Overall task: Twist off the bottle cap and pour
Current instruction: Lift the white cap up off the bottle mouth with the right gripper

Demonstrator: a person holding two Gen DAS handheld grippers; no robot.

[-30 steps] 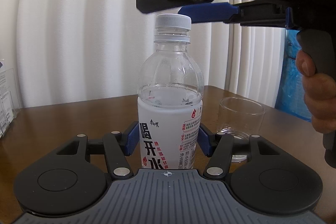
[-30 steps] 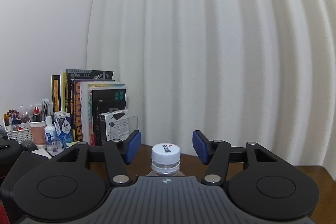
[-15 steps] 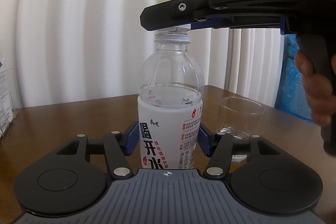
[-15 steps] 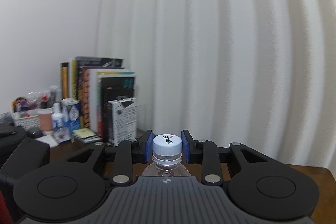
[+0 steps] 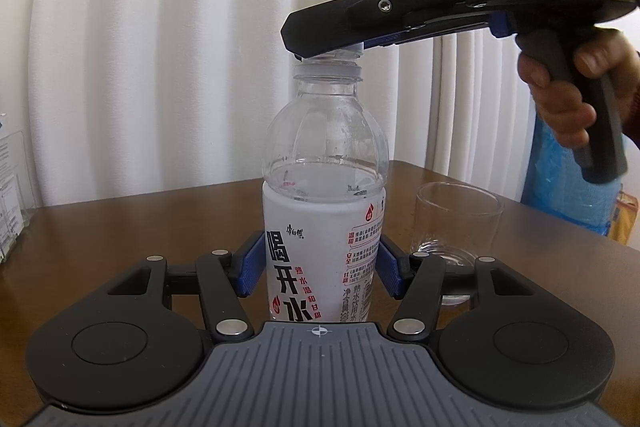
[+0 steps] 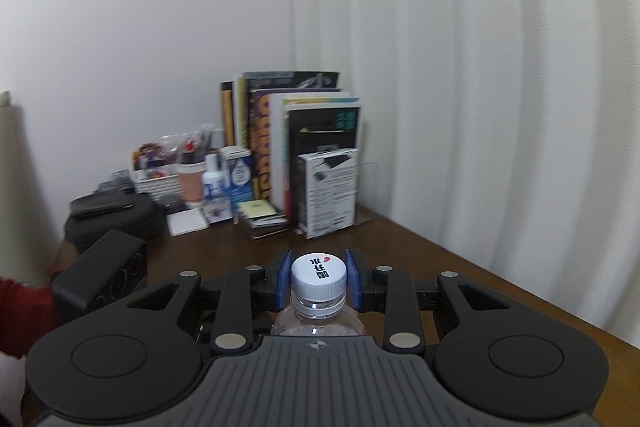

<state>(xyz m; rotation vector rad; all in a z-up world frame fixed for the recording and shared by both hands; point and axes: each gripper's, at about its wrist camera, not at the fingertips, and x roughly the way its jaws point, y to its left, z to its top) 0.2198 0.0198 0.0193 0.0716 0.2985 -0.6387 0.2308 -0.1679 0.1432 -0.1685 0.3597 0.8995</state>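
A clear water bottle [image 5: 324, 187] with a white label stands upright on the brown table, about half full. My left gripper [image 5: 318, 269] is shut on the bottle's labelled body, blue pads on both sides. My right gripper [image 6: 319, 277] is shut on the white cap [image 6: 319, 277], which sits on the bottle neck. In the left wrist view the right gripper [image 5: 324, 51] comes in from the upper right, tilted, and hides most of the cap. An empty clear glass [image 5: 458, 223] stands just right of the bottle.
A row of books [image 6: 288, 143], a white box [image 6: 330, 191], a basket of pens [image 6: 160, 175] and small bottles stand at the table's far corner by the wall. A black case [image 6: 112, 219] lies at the left. A blue bag [image 5: 568, 187] is beyond the table's right edge.
My right gripper came down over the cap, closed its fingers on it, then turned, so its view has swung and the handle has tilted. The left gripper and bottle stayed still.
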